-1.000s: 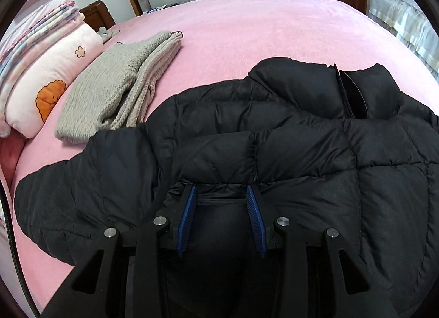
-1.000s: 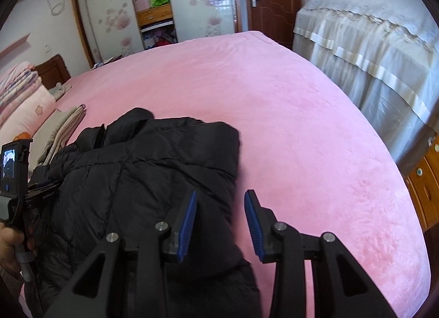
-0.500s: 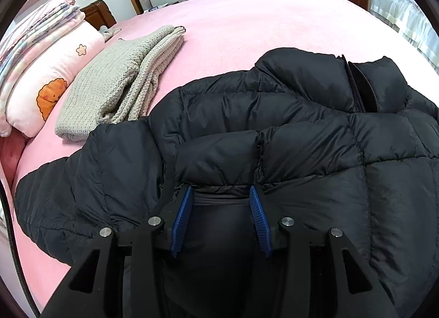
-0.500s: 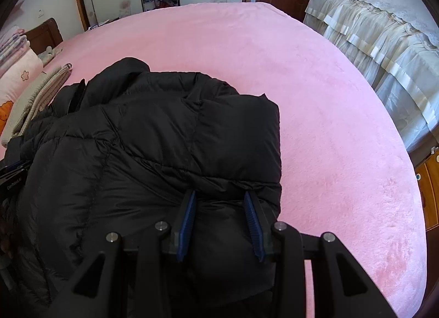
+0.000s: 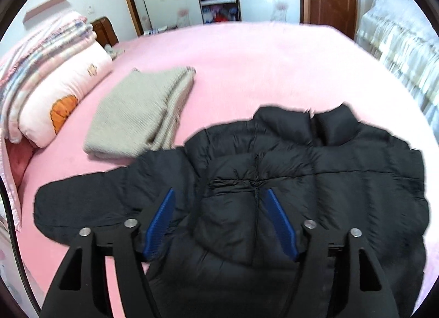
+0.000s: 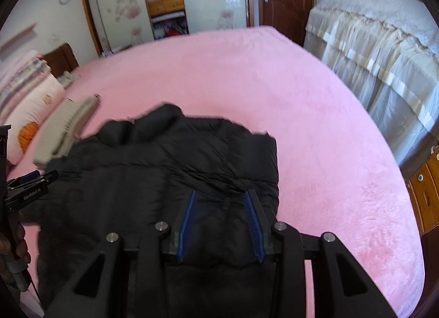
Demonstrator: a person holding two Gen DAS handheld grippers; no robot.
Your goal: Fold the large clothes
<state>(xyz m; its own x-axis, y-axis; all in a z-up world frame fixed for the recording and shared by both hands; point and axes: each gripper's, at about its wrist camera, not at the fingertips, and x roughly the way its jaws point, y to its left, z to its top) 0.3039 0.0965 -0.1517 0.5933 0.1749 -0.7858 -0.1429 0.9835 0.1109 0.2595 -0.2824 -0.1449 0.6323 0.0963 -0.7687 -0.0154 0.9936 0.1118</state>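
Black puffer jacket [image 5: 315,169] on pink bed [image 5: 247,65], left tool [image 5: 221,197] just opening

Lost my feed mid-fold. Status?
Left gripper just opened, clear of black puffer jacket. Right gripper clamped on its hem. Grey knit beside, apart.

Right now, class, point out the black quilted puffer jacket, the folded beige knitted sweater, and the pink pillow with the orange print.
black quilted puffer jacket [image 5: 315,164]: left wrist view, chest panel.
folded beige knitted sweater [image 5: 137,114]: left wrist view, top layer.
pink pillow with the orange print [image 5: 68,90]: left wrist view, front face.
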